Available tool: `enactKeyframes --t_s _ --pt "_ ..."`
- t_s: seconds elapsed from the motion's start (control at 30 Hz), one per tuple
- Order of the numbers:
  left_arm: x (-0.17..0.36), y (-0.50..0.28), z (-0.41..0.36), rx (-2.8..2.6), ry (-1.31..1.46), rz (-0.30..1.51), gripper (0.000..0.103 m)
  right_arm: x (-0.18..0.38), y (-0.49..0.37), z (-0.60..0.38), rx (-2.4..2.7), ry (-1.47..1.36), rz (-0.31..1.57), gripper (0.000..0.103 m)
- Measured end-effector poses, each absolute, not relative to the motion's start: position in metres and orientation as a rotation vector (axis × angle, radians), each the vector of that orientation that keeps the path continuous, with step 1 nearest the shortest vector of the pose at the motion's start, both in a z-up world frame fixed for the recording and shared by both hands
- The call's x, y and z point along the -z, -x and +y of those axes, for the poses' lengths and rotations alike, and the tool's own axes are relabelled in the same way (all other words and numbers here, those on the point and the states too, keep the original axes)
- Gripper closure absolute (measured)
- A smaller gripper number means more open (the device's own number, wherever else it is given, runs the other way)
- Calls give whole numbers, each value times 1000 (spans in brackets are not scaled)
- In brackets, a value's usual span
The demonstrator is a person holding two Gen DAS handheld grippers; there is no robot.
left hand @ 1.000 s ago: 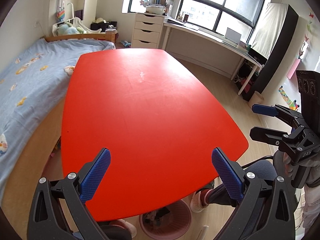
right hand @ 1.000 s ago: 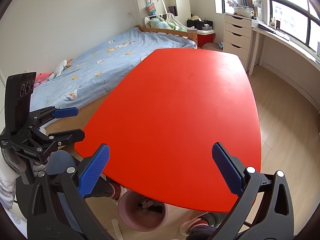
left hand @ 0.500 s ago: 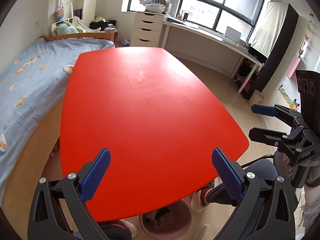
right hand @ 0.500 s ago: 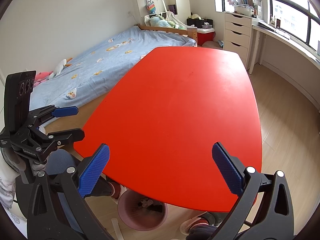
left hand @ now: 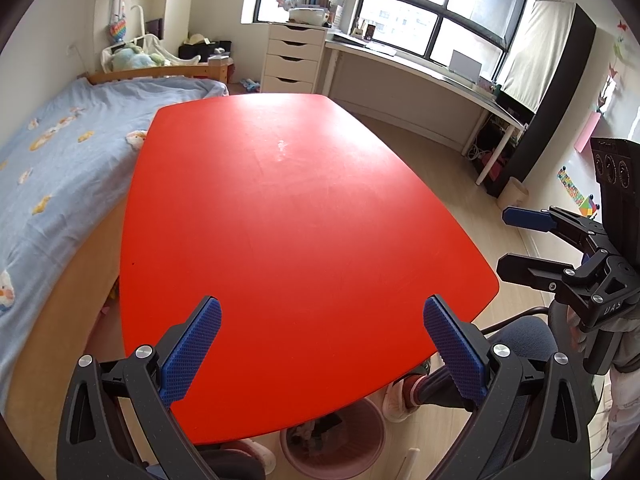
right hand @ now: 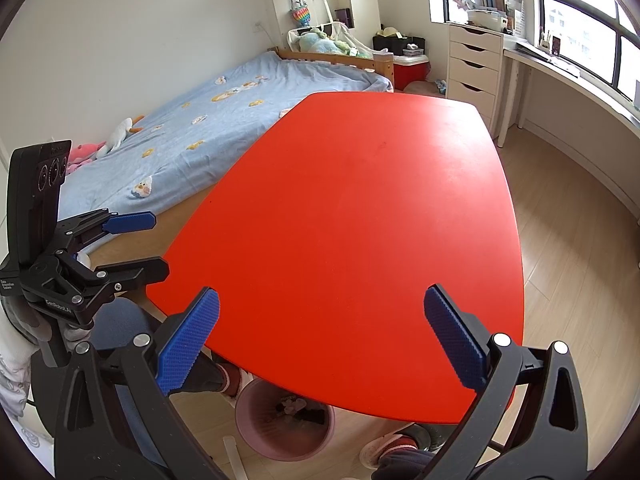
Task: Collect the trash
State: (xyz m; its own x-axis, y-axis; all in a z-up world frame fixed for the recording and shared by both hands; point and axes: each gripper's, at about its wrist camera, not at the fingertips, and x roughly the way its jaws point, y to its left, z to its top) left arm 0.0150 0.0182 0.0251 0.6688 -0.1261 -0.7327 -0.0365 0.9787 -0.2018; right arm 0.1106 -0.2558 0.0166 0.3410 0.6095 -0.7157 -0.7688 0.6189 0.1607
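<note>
A red table point(left hand: 304, 220) fills both views, and I see nothing lying on its top point(right hand: 360, 220). A pink waste bin point(left hand: 334, 446) with trash inside stands on the floor under the near table edge; it also shows in the right wrist view point(right hand: 284, 420). My left gripper point(left hand: 320, 348) is open and empty above the near edge; it also shows in the right wrist view point(right hand: 132, 244). My right gripper point(right hand: 322, 340) is open and empty; it also shows at the right of the left wrist view point(left hand: 516, 240).
A bed with a blue cover point(left hand: 52, 160) runs along the table's left side. A white drawer unit point(left hand: 294, 58) and a long desk point(left hand: 420, 72) stand under the windows. Wood floor point(right hand: 580, 240) lies to the right. The person's knees and shoes point(left hand: 404, 396) are by the bin.
Both grippers have drifted very slightly; the views shifted a little. Both stayed open and empty.
</note>
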Motion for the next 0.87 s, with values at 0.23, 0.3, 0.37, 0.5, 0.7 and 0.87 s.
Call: enactKeyframes --t_s 0.23,0.3,0.37,0.5,0.7,0.87 --pt "-25 -15 18 50 206 839 6 -17 -111 -256 -906 221 826 3" --pt "-25 -15 18 51 206 839 6 -17 -111 -256 -906 220 826 3" --pt "-25 -15 18 51 206 838 6 -17 -111 -255 -906 220 826 3" --pt "-26 -15 17 53 194 834 6 -17 -111 -256 -905 220 825 3" --pt "-26 -14 13 54 173 814 6 -16 -111 -256 -906 222 826 3" --pt "-27 -15 14 56 165 808 6 -15 -109 -256 -905 219 825 3"
